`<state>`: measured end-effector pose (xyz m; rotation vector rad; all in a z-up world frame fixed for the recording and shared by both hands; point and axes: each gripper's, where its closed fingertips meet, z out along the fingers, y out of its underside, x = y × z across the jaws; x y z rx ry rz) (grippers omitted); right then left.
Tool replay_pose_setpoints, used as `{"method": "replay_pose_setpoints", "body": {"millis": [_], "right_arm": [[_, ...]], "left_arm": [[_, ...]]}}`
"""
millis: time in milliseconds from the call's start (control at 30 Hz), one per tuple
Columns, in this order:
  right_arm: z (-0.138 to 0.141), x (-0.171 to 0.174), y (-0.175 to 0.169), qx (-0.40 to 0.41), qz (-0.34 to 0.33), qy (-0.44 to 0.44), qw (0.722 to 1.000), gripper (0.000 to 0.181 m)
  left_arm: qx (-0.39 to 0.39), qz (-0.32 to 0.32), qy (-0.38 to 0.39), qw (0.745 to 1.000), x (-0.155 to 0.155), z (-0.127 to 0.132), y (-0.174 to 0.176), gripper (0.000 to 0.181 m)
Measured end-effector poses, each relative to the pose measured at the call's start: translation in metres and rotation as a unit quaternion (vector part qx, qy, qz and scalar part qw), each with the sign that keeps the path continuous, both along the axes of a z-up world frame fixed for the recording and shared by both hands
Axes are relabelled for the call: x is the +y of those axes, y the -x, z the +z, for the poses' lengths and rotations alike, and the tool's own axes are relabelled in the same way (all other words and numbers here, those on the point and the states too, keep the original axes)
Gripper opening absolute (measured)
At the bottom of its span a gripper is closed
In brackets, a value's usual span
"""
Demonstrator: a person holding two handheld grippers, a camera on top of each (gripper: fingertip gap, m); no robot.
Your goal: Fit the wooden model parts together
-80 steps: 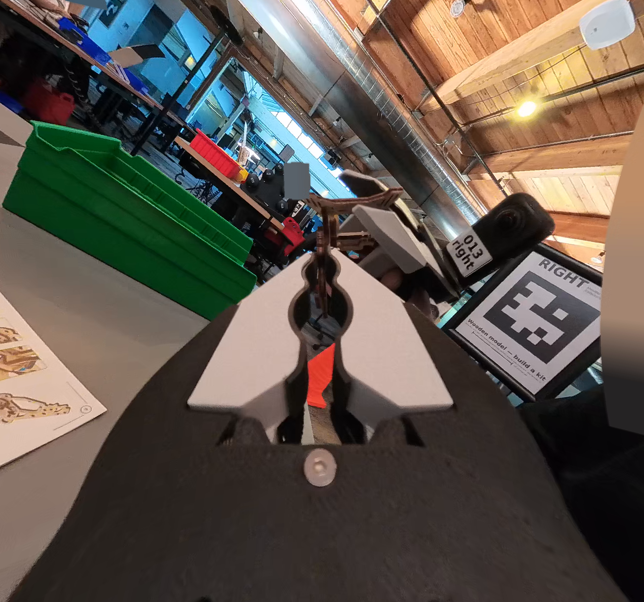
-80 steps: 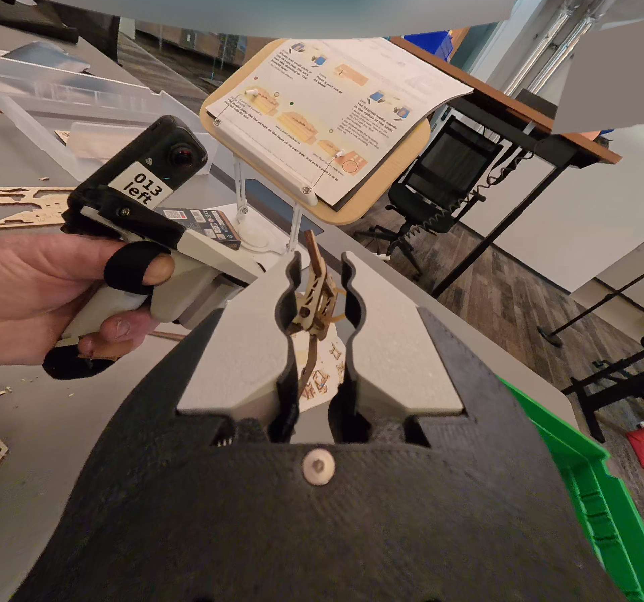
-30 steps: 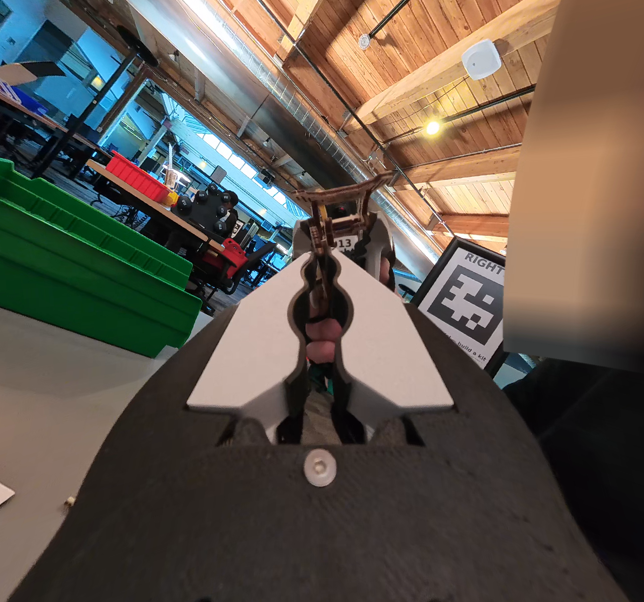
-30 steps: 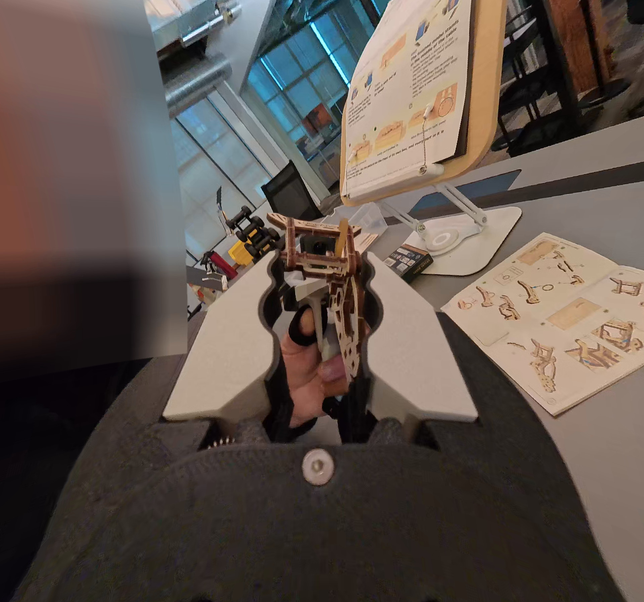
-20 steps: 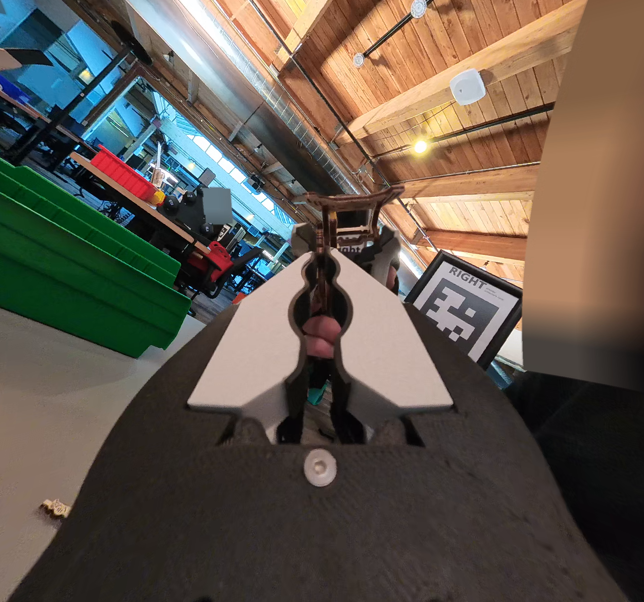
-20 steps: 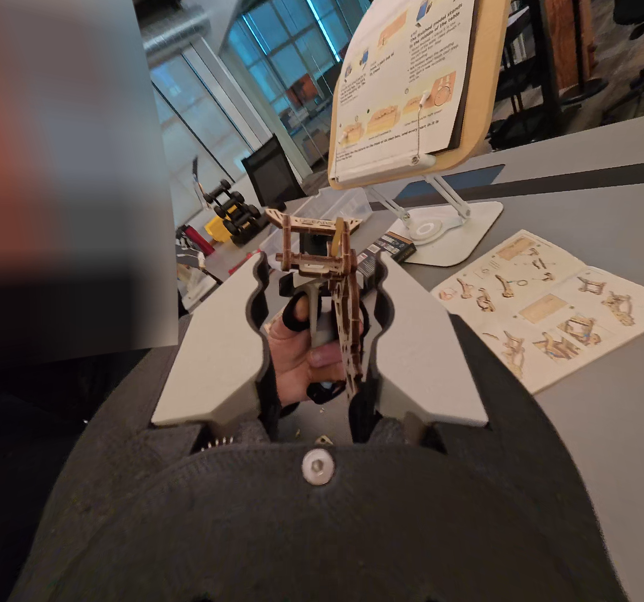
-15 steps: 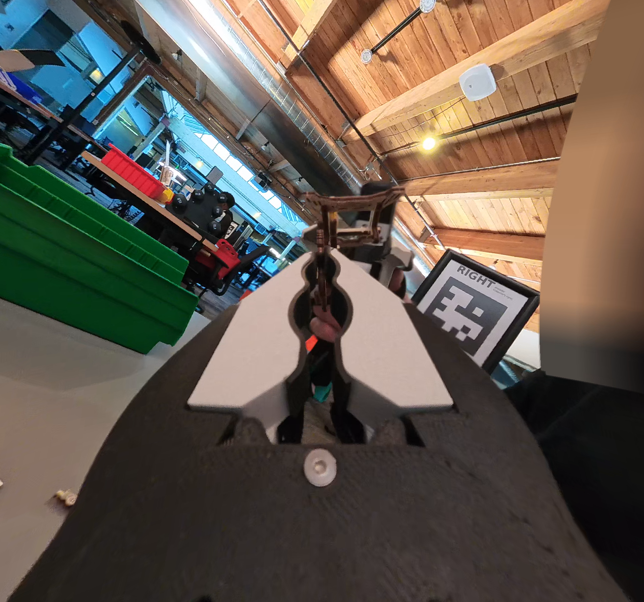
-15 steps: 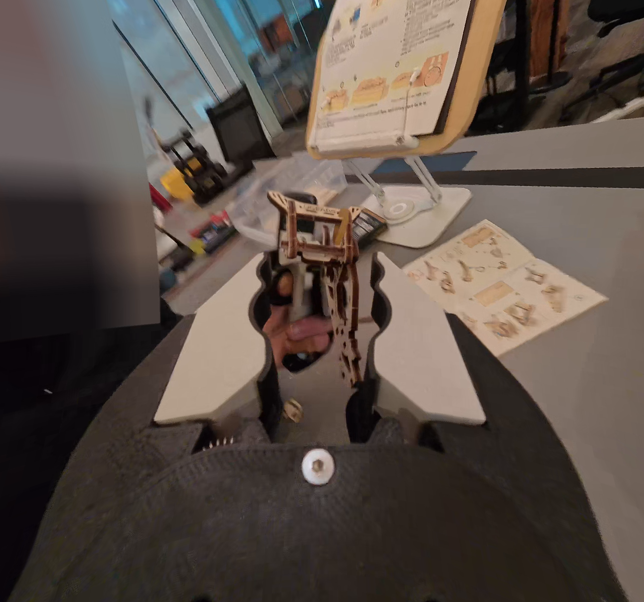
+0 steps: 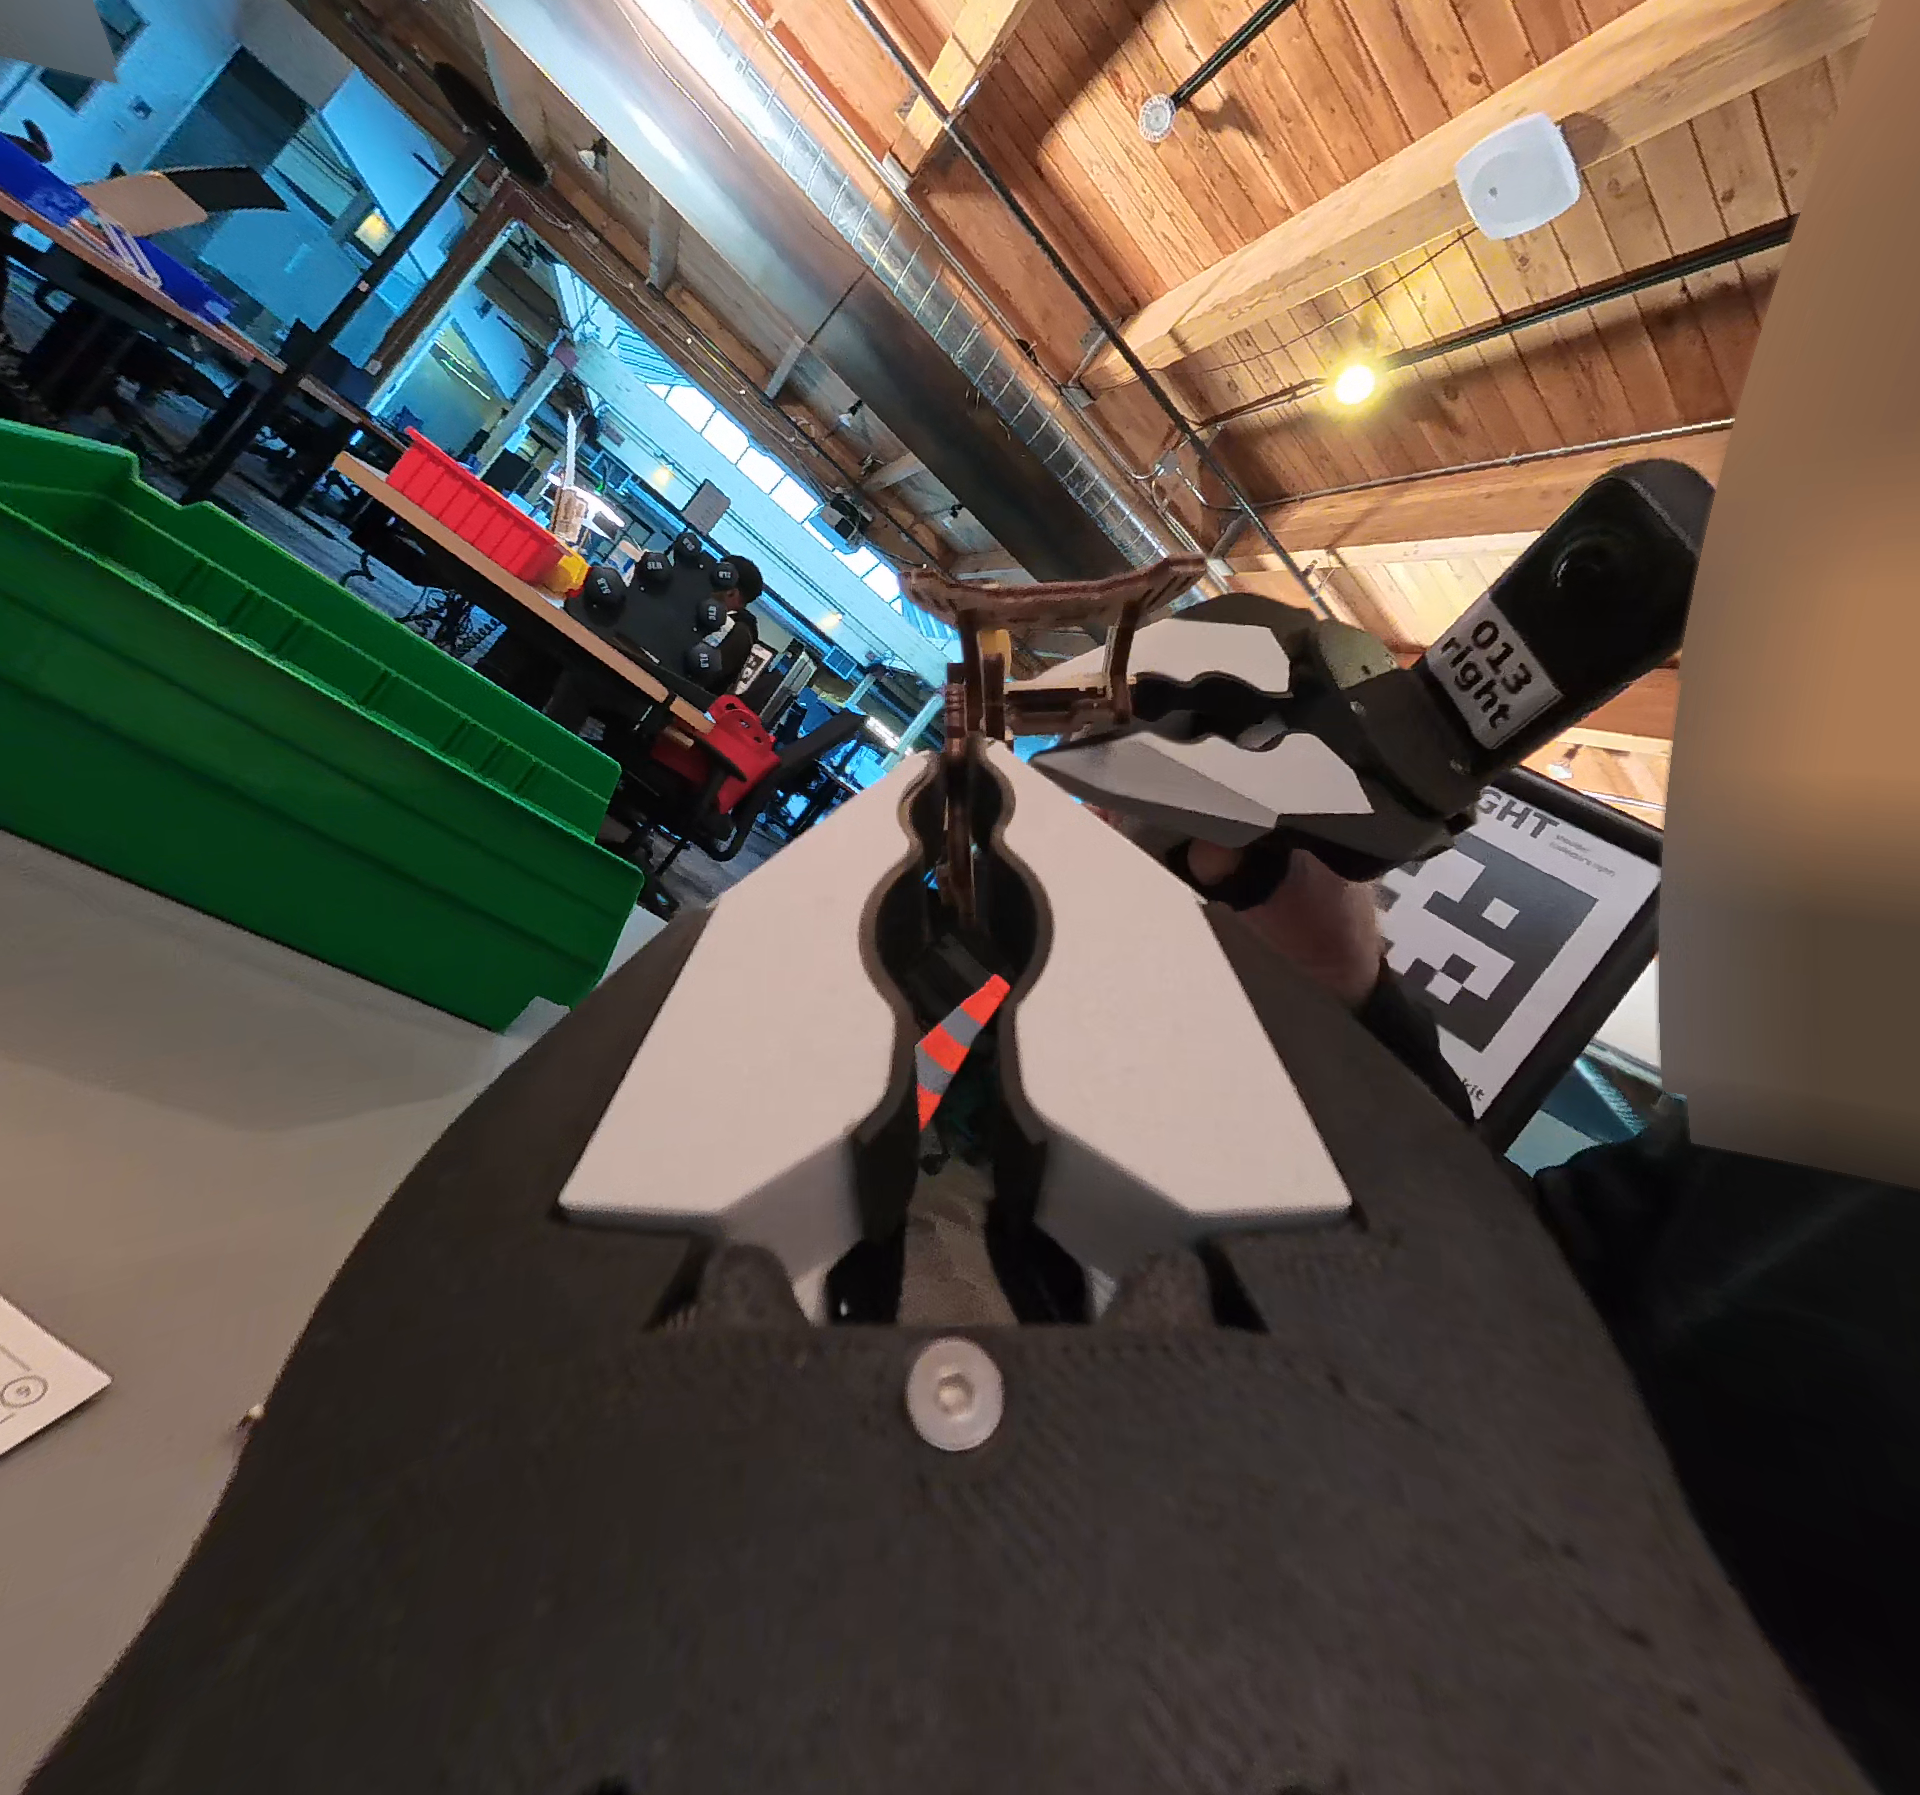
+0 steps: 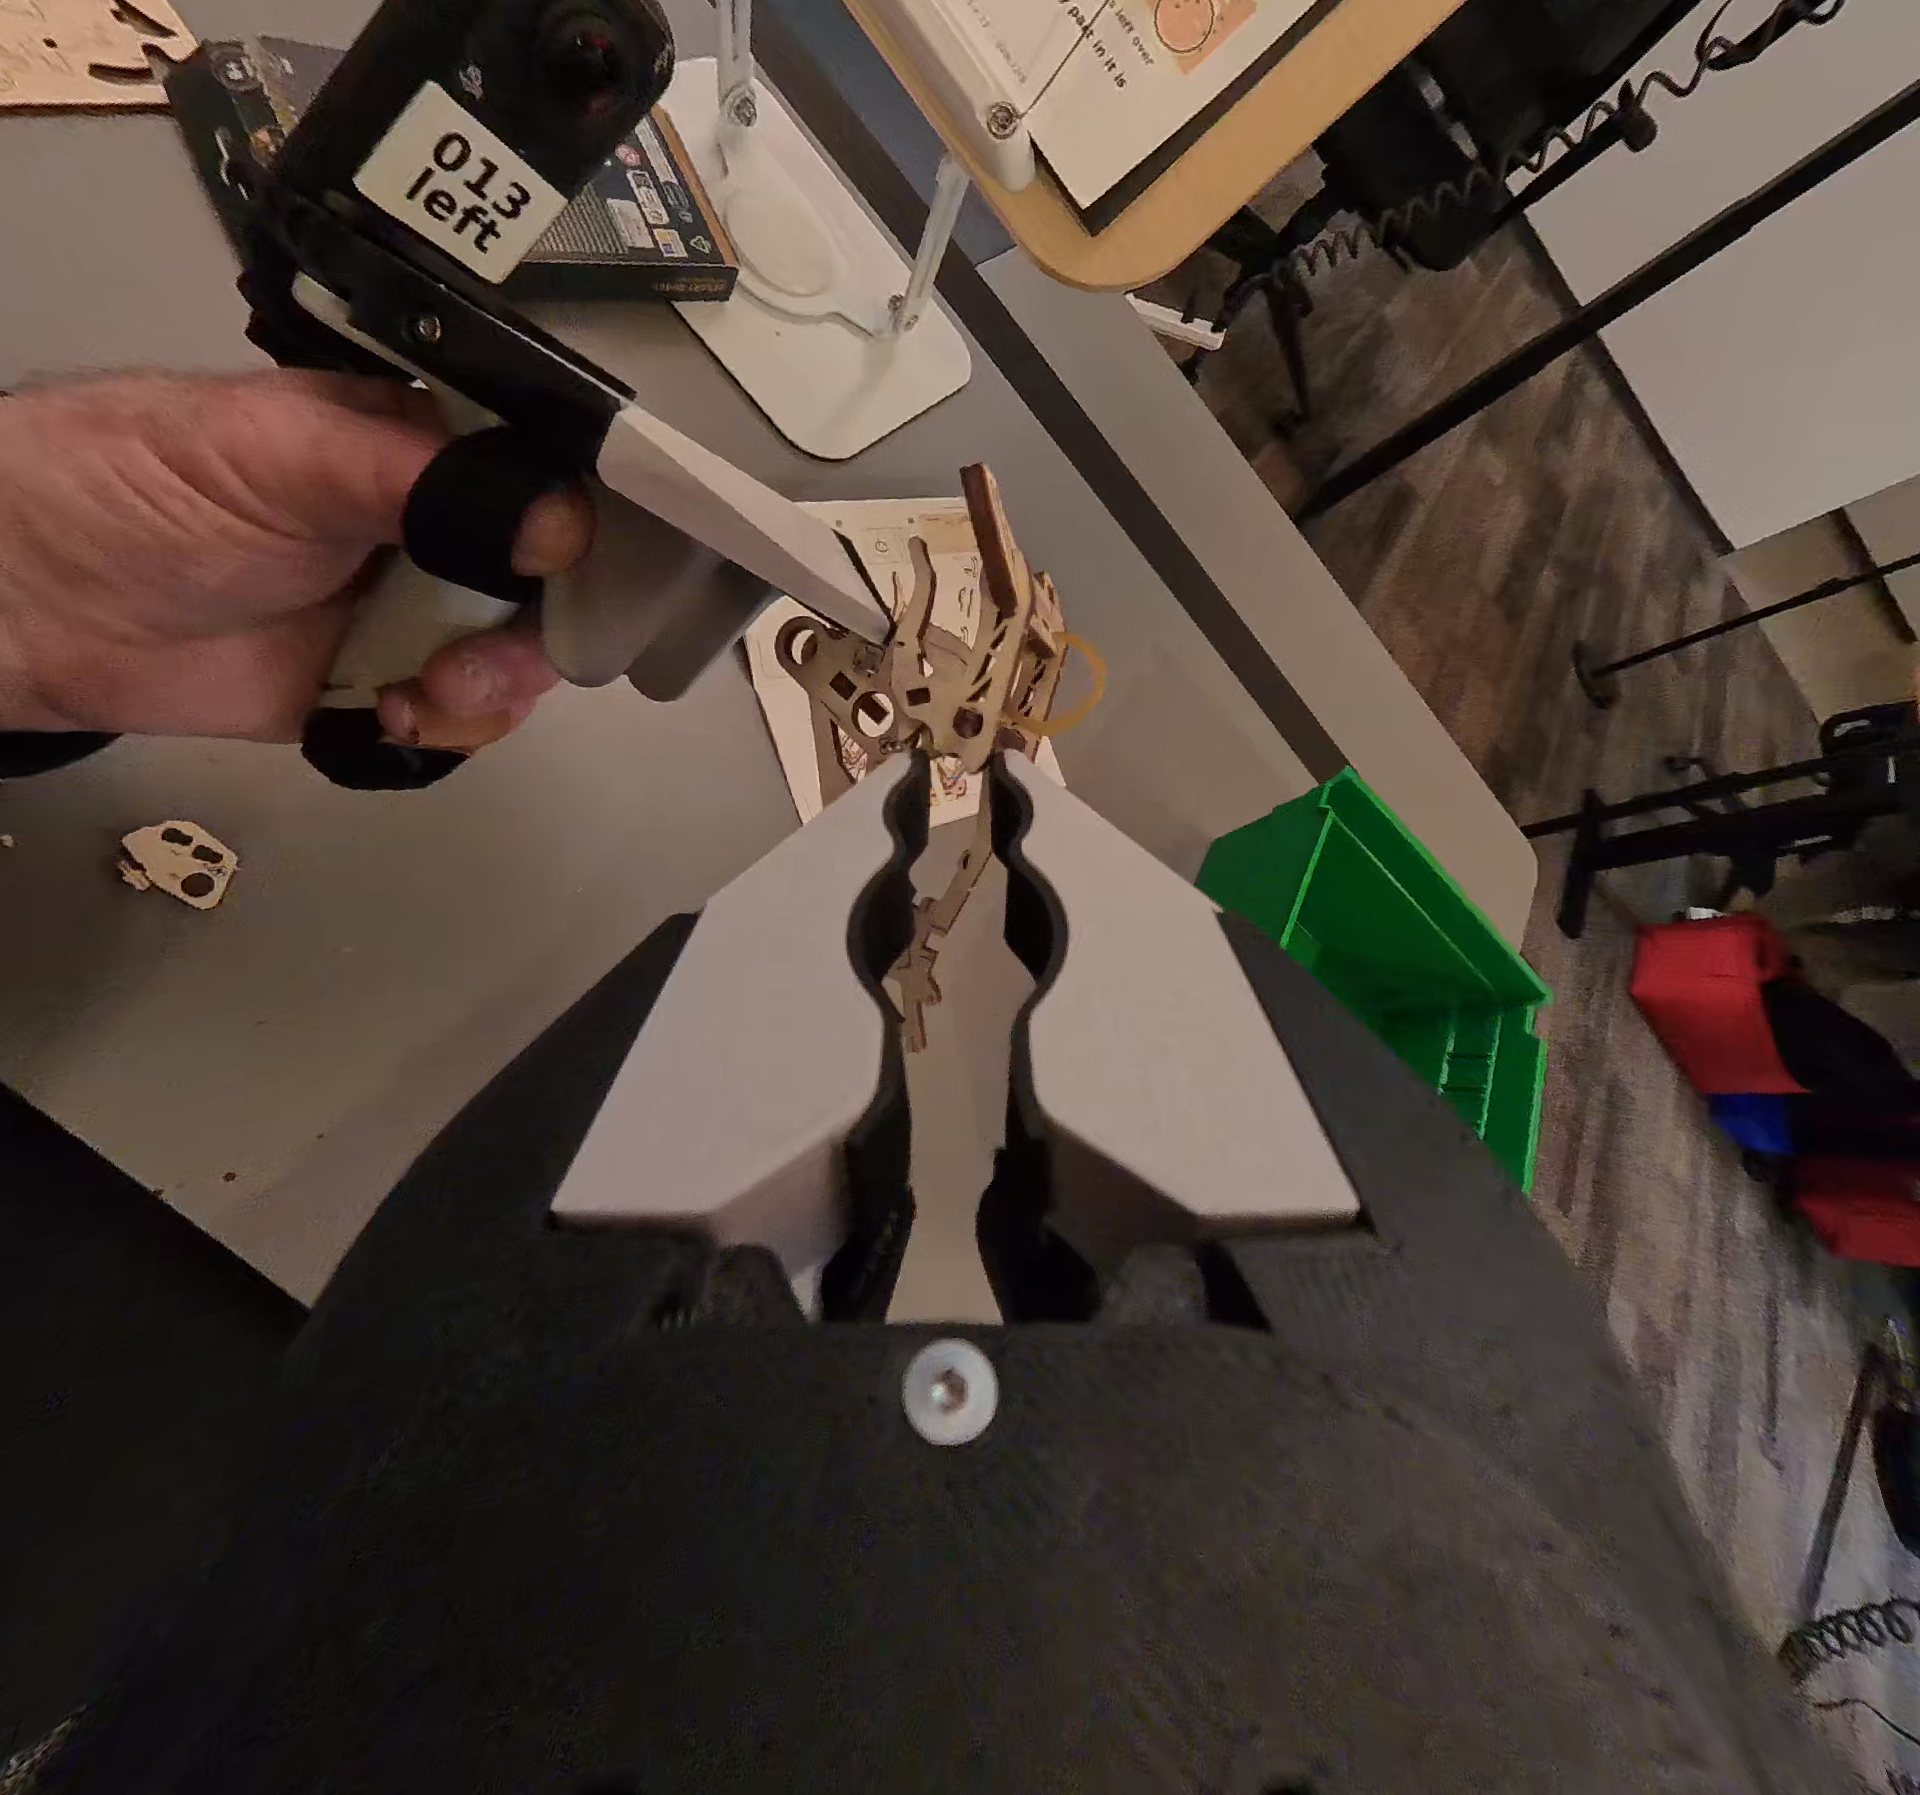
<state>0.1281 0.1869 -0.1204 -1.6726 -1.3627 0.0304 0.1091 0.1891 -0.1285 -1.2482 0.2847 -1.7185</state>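
The small wooden model [image 9: 1049, 639] hangs in the air between both grippers. My left gripper [image 9: 961, 758] is shut on a thin upright plate of it. My right gripper [image 9: 1086, 706] comes in from the right and clamps its side frame. In the right wrist view the model [image 10: 935, 685] sits at my right gripper's tips [image 10: 954, 763], which are closed narrowly on it, and a thin wooden strip [image 10: 935, 914] hangs down between the fingers. A yellow rubber band [image 10: 1075, 696] loops on its right side. The left gripper [image 10: 873, 613], held by a hand, grips it from the left.
Green bins [image 9: 260, 706] stand on the grey table, also seen near its corner [image 10: 1382, 924]. A document stand [image 10: 1143, 135], a dark box [image 10: 644, 218], an instruction sheet [image 10: 821, 592], a loose wooden piece [image 10: 177, 862] and a framed code sign [image 9: 1507, 935] are around.
My right gripper swung from facing the left one to its right side and tipped down toward the table. Its jaws, wide half a second ago, have closed on the model. The left grip is unchanged.
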Motion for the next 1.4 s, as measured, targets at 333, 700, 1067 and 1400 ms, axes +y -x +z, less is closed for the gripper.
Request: {"method": "replay_pose_setpoints", "body": {"millis": [333,700,1067,1400], "right_arm": [[-0.001,0.001,-0.007,0.008,-0.021,0.014,1.000,0.014],[0.008,-0.003,0.000,0.011,-0.016,-0.002,1.000,0.008],[0.009,-0.001,0.001,0.079,-0.048,-0.003,0.996,0.007],[0.010,0.004,0.004,0.144,-0.089,0.007,0.986,0.007]], "left_arm": [[0.011,0.011,-0.002,1.000,0.001,0.000,0.001,0.001],[0.020,0.015,-0.009,1.000,-0.001,0.000,-0.002,0.001],[0.007,0.012,0.000,1.000,-0.001,0.000,-0.001,0.001],[0.004,0.026,0.002,1.000,0.001,0.000,0.001,0.001]]}}
